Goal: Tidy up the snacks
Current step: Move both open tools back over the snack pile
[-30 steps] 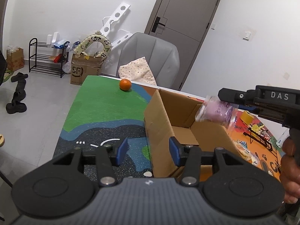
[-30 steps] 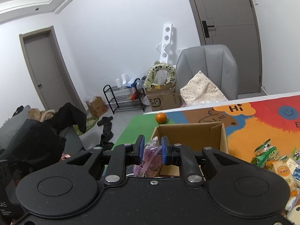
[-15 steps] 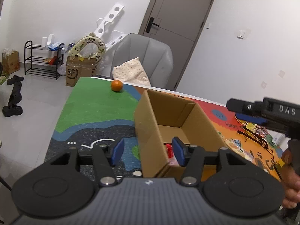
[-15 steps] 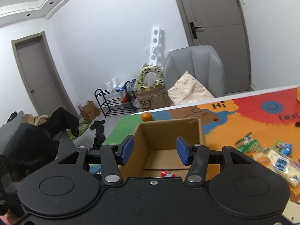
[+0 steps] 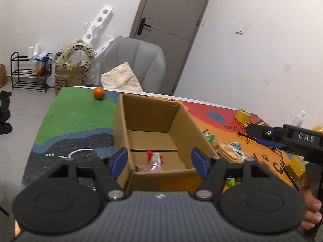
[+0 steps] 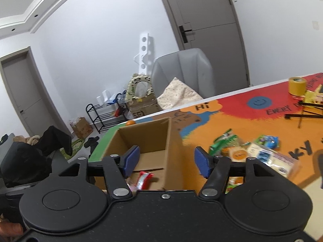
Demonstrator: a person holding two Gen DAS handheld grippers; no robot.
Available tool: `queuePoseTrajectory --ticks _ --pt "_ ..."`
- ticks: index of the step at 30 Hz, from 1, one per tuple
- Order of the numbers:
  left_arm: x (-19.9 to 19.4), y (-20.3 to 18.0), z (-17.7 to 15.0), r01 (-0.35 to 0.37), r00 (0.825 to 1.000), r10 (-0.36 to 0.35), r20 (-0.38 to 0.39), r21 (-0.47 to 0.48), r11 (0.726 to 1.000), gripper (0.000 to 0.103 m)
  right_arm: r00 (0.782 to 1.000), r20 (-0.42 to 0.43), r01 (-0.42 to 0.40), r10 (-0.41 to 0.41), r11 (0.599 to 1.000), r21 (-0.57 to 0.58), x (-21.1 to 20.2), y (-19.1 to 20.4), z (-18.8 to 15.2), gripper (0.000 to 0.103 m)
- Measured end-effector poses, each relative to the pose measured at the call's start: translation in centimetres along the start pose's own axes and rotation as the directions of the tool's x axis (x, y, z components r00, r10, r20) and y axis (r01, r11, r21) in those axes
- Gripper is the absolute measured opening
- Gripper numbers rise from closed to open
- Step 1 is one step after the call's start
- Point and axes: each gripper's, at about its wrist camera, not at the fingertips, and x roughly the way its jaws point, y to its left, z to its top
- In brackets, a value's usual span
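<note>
An open cardboard box (image 5: 125,125) stands on the colourful table mat; it also shows in the right wrist view (image 6: 173,139). A pink and red snack packet (image 5: 154,162) lies on the box floor and shows in the right wrist view (image 6: 143,179) too. Several loose snack packets (image 6: 252,153) lie on the orange mat to the right of the box (image 5: 228,149). My left gripper (image 5: 159,161) is open and empty, straddling the box's near wall. My right gripper (image 6: 167,161) is open and empty over the box's right wall; it shows from the side in the left wrist view (image 5: 268,139).
An orange (image 5: 99,93) sits at the table's far left corner. A yellow tape roll (image 6: 296,85) and a black wire stand (image 6: 302,115) are at the far right. A grey chair (image 5: 139,66) with a cushion stands behind the table.
My right gripper opened and let the pink snack packet fall into the box, then drew back to the right. My left gripper spread wider and moved nearer the box.
</note>
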Motion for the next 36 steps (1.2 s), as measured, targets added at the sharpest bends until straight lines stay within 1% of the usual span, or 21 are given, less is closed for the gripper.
queuePoseTrajectory --ticks 2,6,8,13,17,22,26,29,32,36 --pt "0.1 -0.6 -0.1 0.008 1.000 -0.008 -0.002 0.007 1.000 0.069 1.000 0.007 0.010 -0.010 1.000 0.007 -0.5 -0.6 -0.2 0.071" --pt "0.3 -1.7 -0.4 0.024 1.000 -0.024 -0.006 0.020 1.000 0.071 0.998 0.017 0.055 -0.055 0.998 0.017 -1.4 -1.7 -0.7 0.079" --pt "0.4 -2.3 -0.5 0.031 0.999 -0.031 -0.006 0.029 0.999 0.076 0.996 0.019 0.082 -0.082 0.996 0.025 -1.9 -2.4 -1.0 0.084" --pt "0.8 -4.3 -1.1 0.059 0.998 -0.059 -0.006 0.062 0.996 0.084 0.991 0.020 0.133 -0.134 0.990 0.038 -3.0 -4.2 -1.6 0.092" --pt "1.3 -5.9 -1.5 0.087 0.996 -0.086 -0.018 0.085 0.993 0.088 0.989 0.009 0.150 -0.151 0.988 0.039 -3.7 -5.0 -2.1 0.099" --pt "2.0 -7.6 -1.9 0.114 0.993 -0.110 -0.044 0.098 0.989 0.088 0.985 -0.012 0.173 -0.172 0.984 0.043 -4.4 -6.1 -2.7 0.101" --pt "2.6 -9.2 -2.2 0.144 0.989 -0.138 -0.059 0.112 0.983 0.088 0.983 -0.007 0.186 -0.186 0.981 0.063 -5.1 -7.5 -2.9 0.102" --pt "3.2 -10.2 -2.5 0.172 0.983 -0.162 -0.085 0.129 0.977 0.088 0.980 -0.002 0.200 -0.201 0.976 0.084 -5.5 -8.7 -3.0 0.102" --pt "3.9 -11.3 -2.7 0.175 0.982 -0.162 -0.098 0.146 0.974 0.088 0.977 -0.002 0.213 -0.214 0.972 0.100 -5.8 -9.8 -3.2 0.102" --pt "4.8 -12.6 -2.8 0.194 0.978 -0.180 -0.104 0.152 0.969 0.088 0.976 -0.001 0.218 -0.219 0.970 0.108 -5.9 -10.8 -3.4 0.102"
